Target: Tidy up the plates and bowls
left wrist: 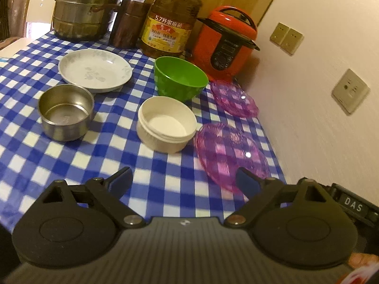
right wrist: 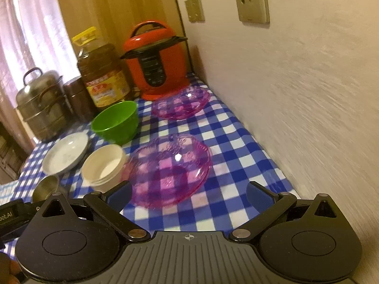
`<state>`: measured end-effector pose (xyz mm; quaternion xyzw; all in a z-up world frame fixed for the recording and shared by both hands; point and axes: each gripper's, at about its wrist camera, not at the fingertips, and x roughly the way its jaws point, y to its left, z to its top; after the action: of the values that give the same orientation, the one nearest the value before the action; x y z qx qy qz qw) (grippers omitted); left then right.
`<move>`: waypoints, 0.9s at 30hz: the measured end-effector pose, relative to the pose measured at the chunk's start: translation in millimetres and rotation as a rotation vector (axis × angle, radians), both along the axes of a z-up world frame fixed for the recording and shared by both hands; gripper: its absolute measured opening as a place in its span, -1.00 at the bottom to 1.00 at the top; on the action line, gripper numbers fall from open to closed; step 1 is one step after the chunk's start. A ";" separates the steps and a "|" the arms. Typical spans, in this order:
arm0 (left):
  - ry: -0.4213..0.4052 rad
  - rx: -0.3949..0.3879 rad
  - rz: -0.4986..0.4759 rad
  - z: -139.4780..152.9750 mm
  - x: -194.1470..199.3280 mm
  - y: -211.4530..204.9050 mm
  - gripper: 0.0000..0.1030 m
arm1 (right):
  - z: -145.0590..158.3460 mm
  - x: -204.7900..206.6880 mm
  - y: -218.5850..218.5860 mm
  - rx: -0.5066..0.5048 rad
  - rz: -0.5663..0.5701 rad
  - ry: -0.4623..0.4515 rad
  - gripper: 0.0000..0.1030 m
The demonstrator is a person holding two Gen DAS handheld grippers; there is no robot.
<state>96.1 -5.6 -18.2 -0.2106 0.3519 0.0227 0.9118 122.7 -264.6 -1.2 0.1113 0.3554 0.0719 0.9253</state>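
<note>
On the blue checked tablecloth [left wrist: 99, 146] lie a white flowered plate [left wrist: 94, 69], a steel bowl [left wrist: 65, 114], a cream bowl [left wrist: 167, 124], a green bowl [left wrist: 180, 78] and two pink see-through plates, one near [left wrist: 231, 151] and one far [left wrist: 233, 98]. My left gripper [left wrist: 183, 181] hangs open above the cloth, just short of the cream bowl, with nothing between its fingers. In the right wrist view my right gripper [right wrist: 189, 193] is open too, right in front of the near pink plate [right wrist: 169, 168]. The far pink plate [right wrist: 181, 104], green bowl [right wrist: 116, 122], cream bowl [right wrist: 104, 164] and white plate [right wrist: 66, 156] lie beyond.
At the back stand a red rice cooker [left wrist: 227, 45], a big oil bottle [left wrist: 170, 21], a brown canister [left wrist: 130, 23] and a steel steamer pot [left wrist: 85, 9]. A wall with sockets [right wrist: 253, 0] runs along the table's right edge. The other gripper's body [left wrist: 353, 207] shows at right.
</note>
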 end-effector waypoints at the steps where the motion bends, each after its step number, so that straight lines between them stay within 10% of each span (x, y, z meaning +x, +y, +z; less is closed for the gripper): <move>1: 0.001 0.000 0.000 -4.0 7.5 -0.6 0.79 | -2.9 6.9 -2.1 0.007 -0.008 0.002 0.98; 27: 0.084 -0.018 -0.081 -85.9 104.1 -38.4 -0.01 | -77.8 99.9 -19.4 0.095 -0.082 0.133 -0.17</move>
<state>200.3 -44.0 -104.1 -0.2035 0.3982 -0.0085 0.8944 222.7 -284.0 -79.0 0.1743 0.4075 0.0431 0.8954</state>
